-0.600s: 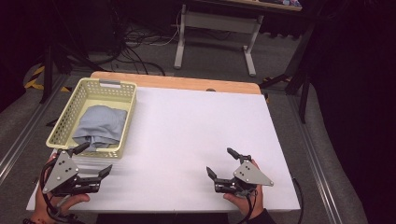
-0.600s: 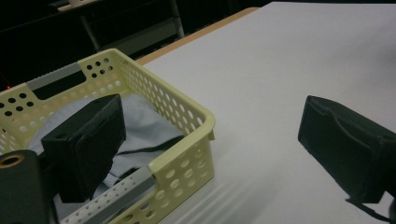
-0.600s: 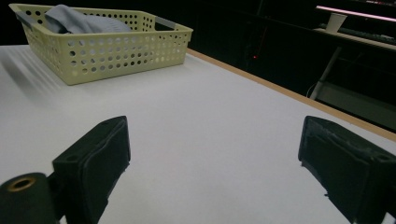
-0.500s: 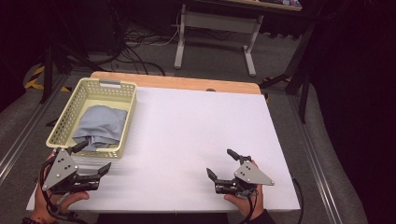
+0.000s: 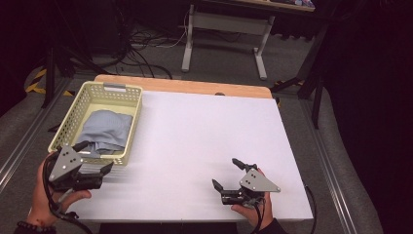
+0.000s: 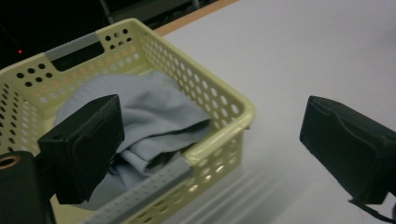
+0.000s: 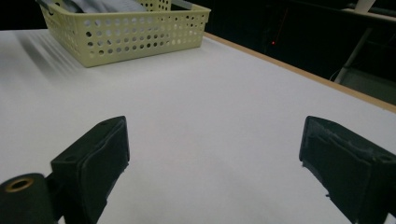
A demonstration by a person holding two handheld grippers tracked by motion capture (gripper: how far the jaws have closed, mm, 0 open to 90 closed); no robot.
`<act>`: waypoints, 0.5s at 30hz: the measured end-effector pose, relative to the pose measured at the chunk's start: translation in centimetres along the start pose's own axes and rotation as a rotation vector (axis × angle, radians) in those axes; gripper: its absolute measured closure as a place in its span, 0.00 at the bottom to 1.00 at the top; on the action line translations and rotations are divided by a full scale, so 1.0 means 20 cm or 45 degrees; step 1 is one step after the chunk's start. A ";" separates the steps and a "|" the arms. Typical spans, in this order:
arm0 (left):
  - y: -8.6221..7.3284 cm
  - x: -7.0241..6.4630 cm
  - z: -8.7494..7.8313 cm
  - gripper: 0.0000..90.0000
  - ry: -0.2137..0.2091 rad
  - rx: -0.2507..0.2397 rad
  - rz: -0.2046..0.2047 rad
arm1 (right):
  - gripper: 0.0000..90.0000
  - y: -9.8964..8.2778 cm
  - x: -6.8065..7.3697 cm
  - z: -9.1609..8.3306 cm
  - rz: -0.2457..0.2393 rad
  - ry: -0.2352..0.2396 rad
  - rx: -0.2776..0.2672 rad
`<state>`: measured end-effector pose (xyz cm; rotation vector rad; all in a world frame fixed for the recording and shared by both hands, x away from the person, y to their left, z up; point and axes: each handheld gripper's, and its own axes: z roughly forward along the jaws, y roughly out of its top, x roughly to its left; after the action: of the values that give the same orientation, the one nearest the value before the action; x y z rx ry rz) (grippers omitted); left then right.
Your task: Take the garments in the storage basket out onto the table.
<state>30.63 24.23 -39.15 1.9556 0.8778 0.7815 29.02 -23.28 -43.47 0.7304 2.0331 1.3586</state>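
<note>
At lower left, the left tool gapes wide over the basket rim, apparently to take the grey cloth; the right tool waits wide, empty.

pale yellow perforated plastic basket: 1 | folded grey-blue cloth: 1 | white rectangular table: 1

A basket stands at the worktop's left edge, a folded cloth inside it. The left gripper hovers at its near end; the right gripper is well apart, near the front right.
</note>
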 end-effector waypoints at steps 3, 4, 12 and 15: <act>0.10 0.11 0.05 0.07 0.011 0.088 0.012 | 0.10 -0.01 -0.01 0.02 0.008 0.017 0.018; 0.14 0.16 0.08 0.07 0.002 0.130 0.016 | 0.10 -0.01 -0.01 0.02 0.006 0.019 0.022; 0.25 0.41 0.43 0.06 -0.039 0.477 -0.001 | 0.09 -0.03 0.00 0.05 -0.005 0.047 0.072; 0.24 0.45 0.50 0.05 -0.027 0.532 -0.039 | 0.09 -0.04 0.00 0.05 -0.006 0.050 0.076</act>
<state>44.72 25.16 -37.77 2.2990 1.1250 0.5906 29.58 -22.89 -44.44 0.7302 2.1129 1.3241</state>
